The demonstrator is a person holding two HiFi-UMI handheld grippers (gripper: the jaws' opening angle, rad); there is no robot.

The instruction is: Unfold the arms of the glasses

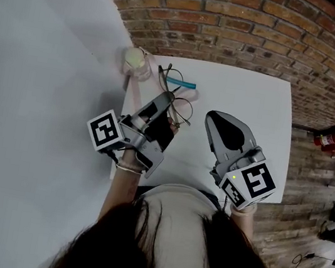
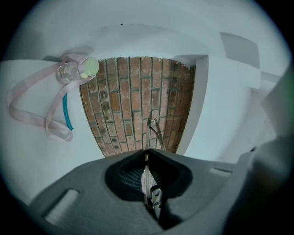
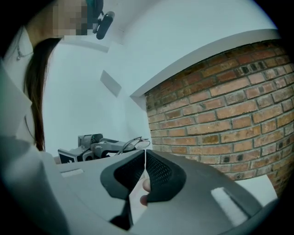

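Over the table (image 1: 256, 100), left tool (image 2: 146, 155) grips glasses (image 2: 155, 131); right tool (image 3: 145, 155) closed.

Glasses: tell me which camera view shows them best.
Head view: the glasses show from above, both lens rims open to the camera, pinched in the left gripper. The left gripper view shows them only edge-on, thin wire between shut jaws; the right gripper view shows a small, distant profile.
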